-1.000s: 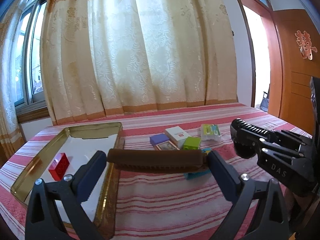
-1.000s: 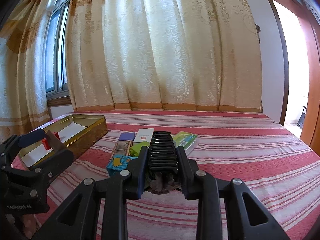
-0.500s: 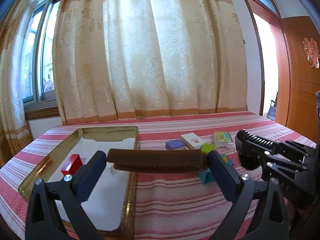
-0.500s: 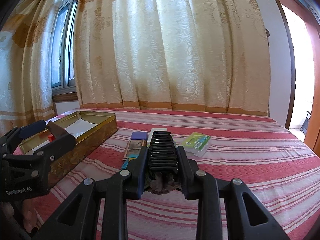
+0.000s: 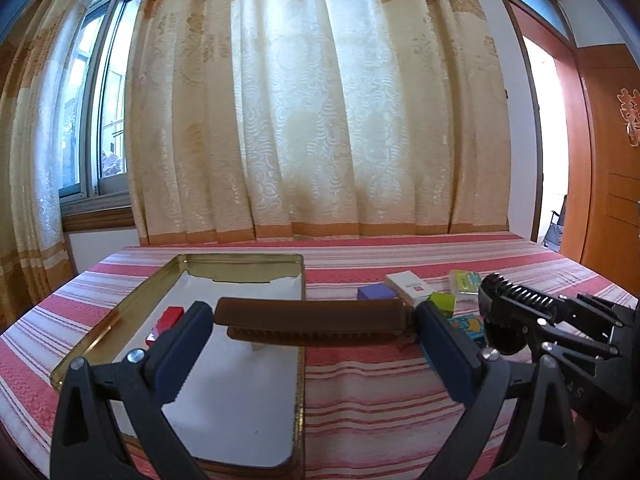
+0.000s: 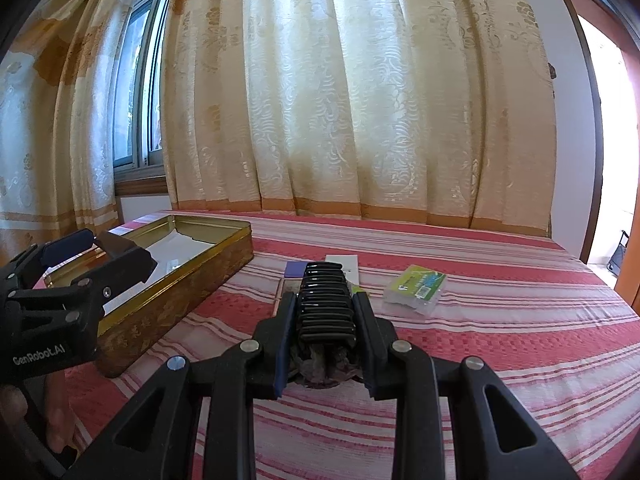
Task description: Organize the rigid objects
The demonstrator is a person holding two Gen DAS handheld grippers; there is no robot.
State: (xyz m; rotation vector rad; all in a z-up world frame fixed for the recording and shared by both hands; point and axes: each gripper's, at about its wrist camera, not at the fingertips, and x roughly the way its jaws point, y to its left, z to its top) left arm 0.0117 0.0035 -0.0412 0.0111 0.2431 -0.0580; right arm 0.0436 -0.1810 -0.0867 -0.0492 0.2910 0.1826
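We count one curtain [image 5: 320,120], tall, cream and gold, with an embossed swirl pattern, hanging in folds behind one table [image 5: 380,400] covered in red-and-white striped woven cloth. On the table's left side sits one tin [image 5: 120,312], a long shallow rectangle of gold metal with rounded corners, its outer wall patterned and its floor lined with white paper torn along the far edge. We hold two grippers, both black plastic with blue pads. The left gripper [image 5: 316,328] has its jaws spread wide and clamped on the two ends of one comb [image 5: 312,320], a long brown bar with fine teeth along its lower edge, held crosswise in the air above the tin's right wall. The right gripper [image 6: 324,316] has its jaws close together, clamped on one clip [image 6: 324,296], black, ribbed and glossy, held above the cloth to the right of the tin. Inside the tin lies one red box [image 5: 166,320]. On the cloth right of the tin we count six small boxes in a cluster: one clear case [image 6: 414,288] with a green label, one white box [image 5: 408,286], one purple box [image 5: 374,292], one lime box [image 5: 442,302], one blue carton [image 5: 466,326] and one brown-framed pack [image 6: 288,286], partly hidden.
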